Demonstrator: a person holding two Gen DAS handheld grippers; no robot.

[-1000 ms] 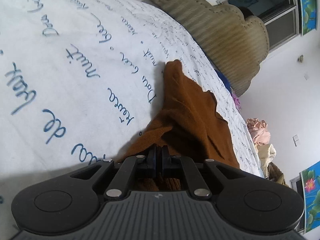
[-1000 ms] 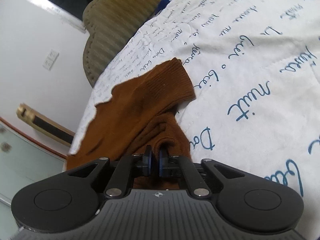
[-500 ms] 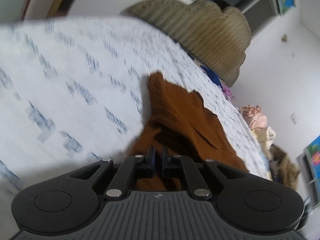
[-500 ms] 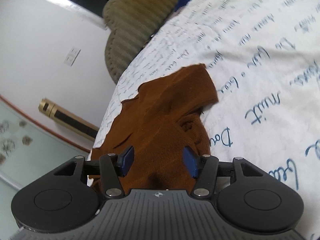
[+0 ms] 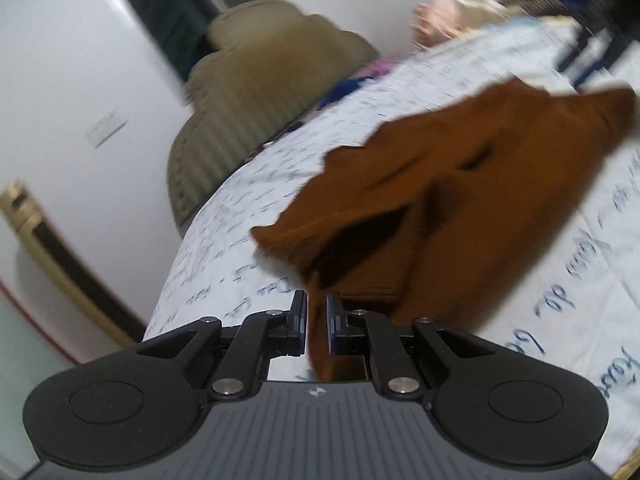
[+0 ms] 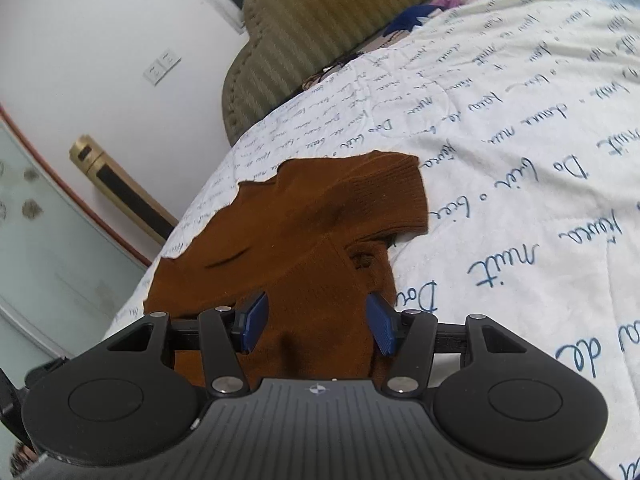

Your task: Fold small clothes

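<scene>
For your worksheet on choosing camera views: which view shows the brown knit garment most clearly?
The right wrist view: the brown knit garment is sharp there, lying on the printed bedsheet with its ribbed cuff readable. The left wrist view shows it blurred, with a fold of it between the nearly closed left gripper.

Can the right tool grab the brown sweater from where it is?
Probably yes. The right tool is open, the sweater lies right between its pads, and nothing blocks it.

Garment [image 6: 304, 236] lies on bedspread [image 6: 520, 160]; headboard [image 6: 320, 32] behind.
</scene>
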